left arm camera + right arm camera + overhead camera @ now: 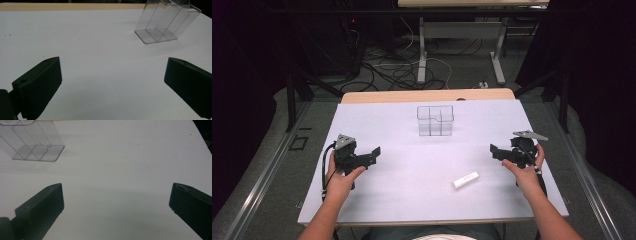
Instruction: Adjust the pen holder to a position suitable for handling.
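While both grippers, left gripper (371,154) and right gripper (498,151), gape wide and empty, the small white rectangular block (466,179) lies untouched nearer the right fingers (42,207); approach comes next.

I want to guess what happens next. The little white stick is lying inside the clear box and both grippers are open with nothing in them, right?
Not quite. The little white stick lies on the table, apart from the clear box and near the right gripper, as the high view shows. The left gripper and the right one are open with nothing in them.
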`<control>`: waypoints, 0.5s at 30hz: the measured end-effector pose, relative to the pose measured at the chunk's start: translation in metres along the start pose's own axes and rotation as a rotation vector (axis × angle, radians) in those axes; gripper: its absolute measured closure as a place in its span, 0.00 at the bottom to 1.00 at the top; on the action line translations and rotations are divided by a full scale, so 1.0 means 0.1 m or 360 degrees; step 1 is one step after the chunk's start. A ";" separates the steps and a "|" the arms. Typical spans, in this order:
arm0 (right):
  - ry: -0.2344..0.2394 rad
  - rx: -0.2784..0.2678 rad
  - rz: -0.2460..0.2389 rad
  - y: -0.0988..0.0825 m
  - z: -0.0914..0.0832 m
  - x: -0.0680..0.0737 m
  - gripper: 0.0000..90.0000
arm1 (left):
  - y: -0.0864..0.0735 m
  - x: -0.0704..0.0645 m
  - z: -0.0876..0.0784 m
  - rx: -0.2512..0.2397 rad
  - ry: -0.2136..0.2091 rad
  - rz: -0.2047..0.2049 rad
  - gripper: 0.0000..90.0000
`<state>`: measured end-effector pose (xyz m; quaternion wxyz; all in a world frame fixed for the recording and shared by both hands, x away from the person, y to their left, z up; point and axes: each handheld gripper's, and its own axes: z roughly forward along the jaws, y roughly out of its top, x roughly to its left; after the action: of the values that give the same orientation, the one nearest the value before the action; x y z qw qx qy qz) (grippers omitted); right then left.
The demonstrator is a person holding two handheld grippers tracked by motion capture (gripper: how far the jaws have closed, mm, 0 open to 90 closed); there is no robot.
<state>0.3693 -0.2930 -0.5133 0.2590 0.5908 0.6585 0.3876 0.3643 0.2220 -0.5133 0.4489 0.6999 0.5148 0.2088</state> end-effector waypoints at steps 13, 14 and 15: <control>0.0000 0.0031 0.0021 0.00 0.02 -0.01 0.00 | 0.00 0.01 -0.01 -0.0003 0.0045 -0.0029 0.02; 0.0001 0.0034 0.0017 0.00 0.01 -0.02 0.00 | 0.00 0.01 -0.02 -0.0002 0.0047 -0.0027 0.02; -0.0001 0.0030 0.0041 0.00 0.01 -0.02 0.00 | 0.00 0.01 -0.02 -0.0003 0.0048 -0.0030 0.02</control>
<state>0.3701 -0.2946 -0.5140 0.2486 0.6017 0.6543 0.3847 0.3632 0.2234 -0.5124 0.4437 0.6913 0.5280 0.2155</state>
